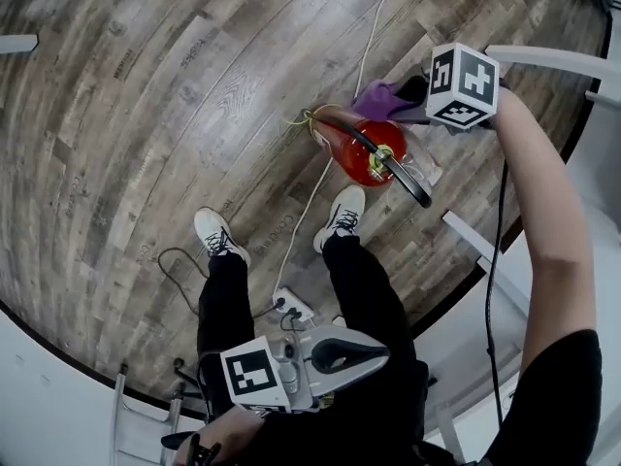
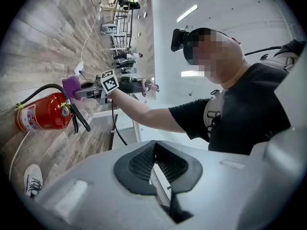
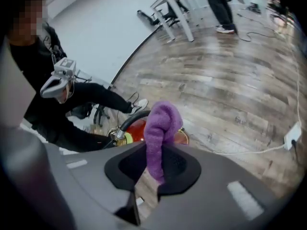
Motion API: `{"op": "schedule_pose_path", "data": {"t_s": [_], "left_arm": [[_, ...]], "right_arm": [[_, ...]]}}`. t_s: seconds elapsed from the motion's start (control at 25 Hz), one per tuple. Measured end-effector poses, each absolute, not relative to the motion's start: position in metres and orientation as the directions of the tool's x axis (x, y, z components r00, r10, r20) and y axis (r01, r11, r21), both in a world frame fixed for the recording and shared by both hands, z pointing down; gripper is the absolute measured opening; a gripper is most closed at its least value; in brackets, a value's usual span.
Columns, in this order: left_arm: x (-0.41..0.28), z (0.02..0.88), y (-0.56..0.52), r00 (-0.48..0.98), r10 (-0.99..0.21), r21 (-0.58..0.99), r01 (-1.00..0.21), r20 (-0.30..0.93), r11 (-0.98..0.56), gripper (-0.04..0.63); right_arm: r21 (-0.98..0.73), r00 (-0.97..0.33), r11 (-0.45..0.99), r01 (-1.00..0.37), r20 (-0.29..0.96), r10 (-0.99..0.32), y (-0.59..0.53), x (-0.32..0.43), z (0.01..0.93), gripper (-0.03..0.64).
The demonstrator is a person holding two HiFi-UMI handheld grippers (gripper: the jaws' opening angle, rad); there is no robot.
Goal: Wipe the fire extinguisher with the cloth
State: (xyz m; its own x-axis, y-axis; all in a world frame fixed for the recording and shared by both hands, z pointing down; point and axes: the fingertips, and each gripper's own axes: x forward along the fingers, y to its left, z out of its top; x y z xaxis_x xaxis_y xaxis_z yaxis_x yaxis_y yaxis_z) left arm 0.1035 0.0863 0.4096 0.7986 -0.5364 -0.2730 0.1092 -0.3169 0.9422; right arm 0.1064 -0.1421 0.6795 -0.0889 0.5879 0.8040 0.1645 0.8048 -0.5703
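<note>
A red fire extinguisher (image 1: pixel 361 149) with a black hose (image 1: pixel 403 175) stands on the wooden floor just ahead of the person's shoes. My right gripper (image 1: pixel 412 97) hangs above its top, shut on a purple cloth (image 1: pixel 380 96). In the right gripper view the cloth (image 3: pixel 160 128) sticks up from between the jaws of the right gripper (image 3: pixel 156 164) and hides most of the extinguisher (image 3: pixel 135 128). My left gripper (image 1: pixel 374 349) is held close to the body, shut and empty, well away from the extinguisher (image 2: pixel 41 115). The left gripper (image 2: pixel 154 164) looks across at the cloth (image 2: pixel 72 85).
A white power strip (image 1: pixel 291 305) and its cable (image 1: pixel 374 37) lie on the floor beside the extinguisher. White table legs (image 1: pixel 485 252) stand at the right. A curved white wall base (image 1: pixel 58 367) borders the floor behind the person. Another person's legs (image 3: pixel 218 6) stand far off.
</note>
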Motion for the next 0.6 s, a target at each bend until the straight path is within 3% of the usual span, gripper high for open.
{"op": "schedule_pose_path", "data": {"t_s": [0.12,0.28,0.6], "left_arm": [[0.092,0.414,0.093,0.770,-0.574,0.941,0.101,-0.279,-0.322,-0.003],[0.078,0.430,0.101,0.742,-0.615,0.943,0.070,-0.268,-0.326,-0.003],[0.054,0.489,0.105,0.704,-0.684,0.954,-0.031,-0.191,-0.298,-0.003]], "right_arm": [[-0.574,0.097,0.764,0.294,0.814,0.573,-0.128,0.096,0.684,0.063],[-0.612,0.268,0.716,0.335,0.790,0.551,-0.124,0.088,0.711,0.061],[-0.630,0.445,0.679,0.376,0.766,0.464,-0.120,0.083,0.836,0.061]]}}
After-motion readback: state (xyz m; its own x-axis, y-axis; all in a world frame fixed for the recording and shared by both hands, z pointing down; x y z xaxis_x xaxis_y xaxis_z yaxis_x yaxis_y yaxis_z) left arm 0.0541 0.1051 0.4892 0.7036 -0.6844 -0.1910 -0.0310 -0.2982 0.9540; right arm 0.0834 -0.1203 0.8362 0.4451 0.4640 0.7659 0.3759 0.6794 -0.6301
